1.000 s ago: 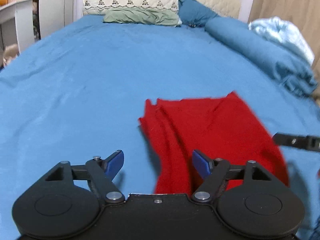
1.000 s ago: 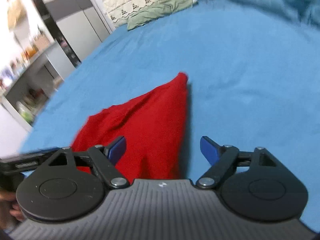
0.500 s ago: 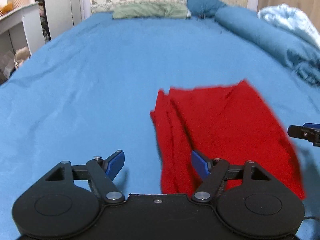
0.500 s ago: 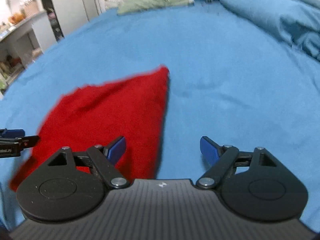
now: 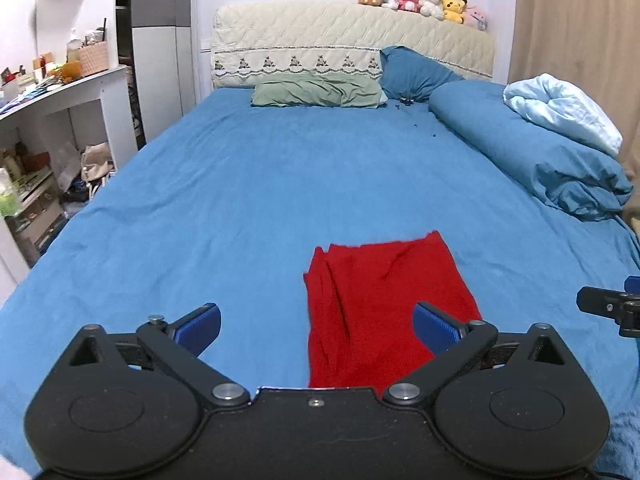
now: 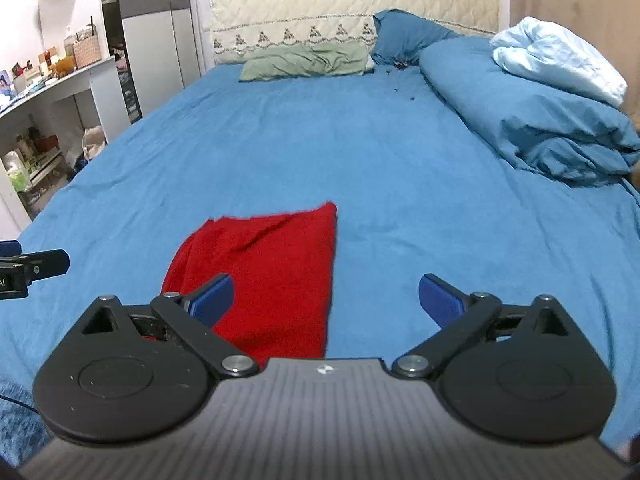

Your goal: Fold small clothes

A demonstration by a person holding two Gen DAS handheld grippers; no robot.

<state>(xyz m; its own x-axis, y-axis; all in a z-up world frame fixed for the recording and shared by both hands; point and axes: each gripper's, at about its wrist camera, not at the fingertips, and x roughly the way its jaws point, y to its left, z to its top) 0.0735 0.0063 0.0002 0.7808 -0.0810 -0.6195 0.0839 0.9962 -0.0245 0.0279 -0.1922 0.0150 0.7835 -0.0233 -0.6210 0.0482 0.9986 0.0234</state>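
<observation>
Bed (image 5: pixel 248 184) with blue sheet, red cloth (image 5: pixel 376 304) lay flat near its front edge. Both grippers had pulled up and back; left gripper (image 5: pixel 316 324) and right gripper (image 6: pixel 325 294) fingers just opened wider, spread, nothing between. Fold likely released, maybe done.

Plain red cloth (image 5: pixel 384 304) on blue bed sheet (image 5: pixel 240 200); sage-green pillow (image 5: pixel 316 94), cream quilted headboard (image 5: pixel 352 36) with embroidered border, pale-blue blanket (image 5: pixel 560 114) far right.
</observation>
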